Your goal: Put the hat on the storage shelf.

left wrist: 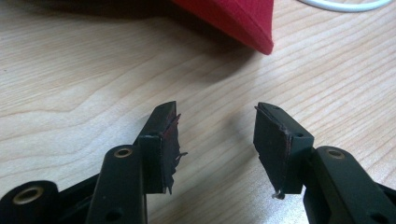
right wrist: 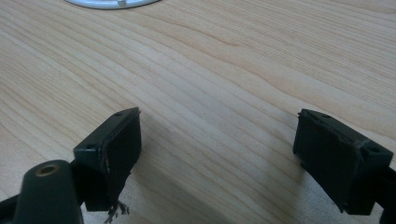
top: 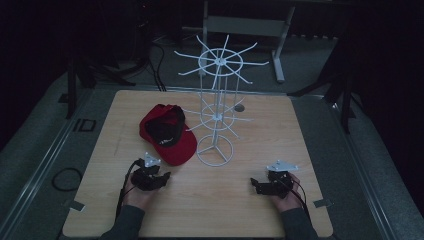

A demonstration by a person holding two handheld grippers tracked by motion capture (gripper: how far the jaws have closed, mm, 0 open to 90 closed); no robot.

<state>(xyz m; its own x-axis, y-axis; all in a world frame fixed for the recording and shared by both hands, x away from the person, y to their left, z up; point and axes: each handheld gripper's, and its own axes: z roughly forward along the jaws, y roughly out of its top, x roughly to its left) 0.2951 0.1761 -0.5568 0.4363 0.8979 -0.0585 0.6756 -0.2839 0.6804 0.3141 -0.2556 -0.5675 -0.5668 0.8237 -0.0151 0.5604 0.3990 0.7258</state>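
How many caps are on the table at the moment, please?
1. The red cap lies upside down left of the white rack, just ahead of the left claw. None looks hidden.

Red cap (top: 167,134) with black lining, white wire rack (top: 216,107).

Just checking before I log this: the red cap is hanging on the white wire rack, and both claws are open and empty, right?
Not quite. The red cap lies flat on the table, beside the base of the white wire rack, as the high view shows. The left claw and right claw are indeed open and empty.
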